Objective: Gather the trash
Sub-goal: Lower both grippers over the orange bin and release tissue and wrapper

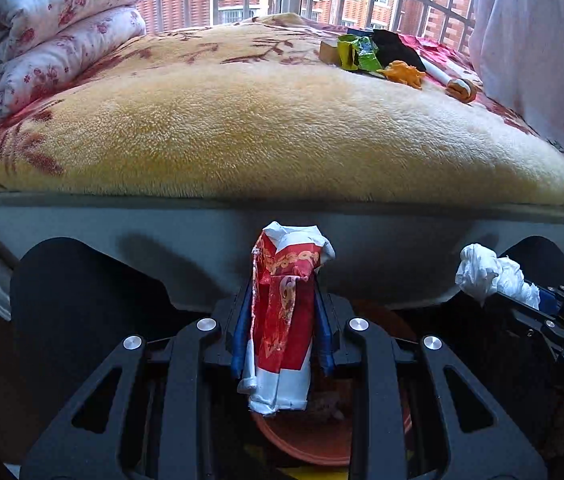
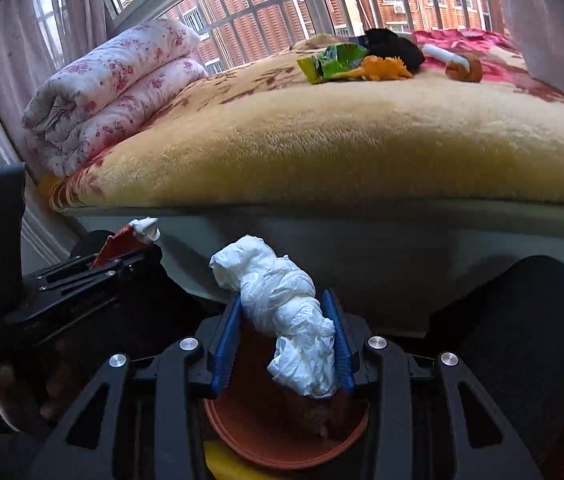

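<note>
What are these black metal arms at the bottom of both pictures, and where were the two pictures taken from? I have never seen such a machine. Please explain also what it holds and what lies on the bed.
There is no robot here. A person holds a hand tool in each hand, and each tool has two fingers and its own wide-angle camera looking forward along them. One picture is from the left tool, the other from the right.

The left gripper is shut on a crumpled red and white wrapper. The right gripper is shut on a wad of white tissue. Below both sits an orange-brown bin, probably for the trash.

On the bed remain a green wrapper, an orange toy dinosaur, something black and a white tube. A folded floral quilt lies at the left.
</note>
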A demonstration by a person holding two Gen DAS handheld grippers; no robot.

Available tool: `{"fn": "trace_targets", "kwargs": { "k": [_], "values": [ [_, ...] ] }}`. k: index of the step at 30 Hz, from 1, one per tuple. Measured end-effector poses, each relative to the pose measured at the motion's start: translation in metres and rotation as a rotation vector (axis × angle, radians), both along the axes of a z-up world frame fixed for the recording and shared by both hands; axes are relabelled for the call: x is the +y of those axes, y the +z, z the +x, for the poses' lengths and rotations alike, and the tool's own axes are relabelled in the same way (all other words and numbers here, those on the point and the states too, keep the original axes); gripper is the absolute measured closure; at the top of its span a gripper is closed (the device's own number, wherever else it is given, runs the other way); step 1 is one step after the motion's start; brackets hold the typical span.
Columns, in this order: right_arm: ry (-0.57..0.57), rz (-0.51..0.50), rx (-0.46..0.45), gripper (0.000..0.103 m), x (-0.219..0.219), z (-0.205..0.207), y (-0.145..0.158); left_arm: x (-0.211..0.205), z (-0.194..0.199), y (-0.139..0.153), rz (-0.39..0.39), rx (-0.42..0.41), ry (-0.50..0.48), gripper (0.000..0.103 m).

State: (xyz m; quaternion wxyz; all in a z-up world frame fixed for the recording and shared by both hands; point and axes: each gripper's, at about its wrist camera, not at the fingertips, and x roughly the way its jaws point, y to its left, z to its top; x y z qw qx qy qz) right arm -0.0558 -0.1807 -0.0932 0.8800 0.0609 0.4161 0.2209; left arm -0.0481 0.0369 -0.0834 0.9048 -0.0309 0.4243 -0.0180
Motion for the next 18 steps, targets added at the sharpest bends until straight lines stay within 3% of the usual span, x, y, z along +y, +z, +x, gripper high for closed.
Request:
{"fn": "trace_targets", "kwargs": {
  "k": [18],
  "values": [
    [0.021, -0.02, 0.028, 0.062, 0.003, 0.004, -0.01, -0.004, 0.0, -0.014, 0.017, 0.053, -0.014, 0.077]
  ]
}}
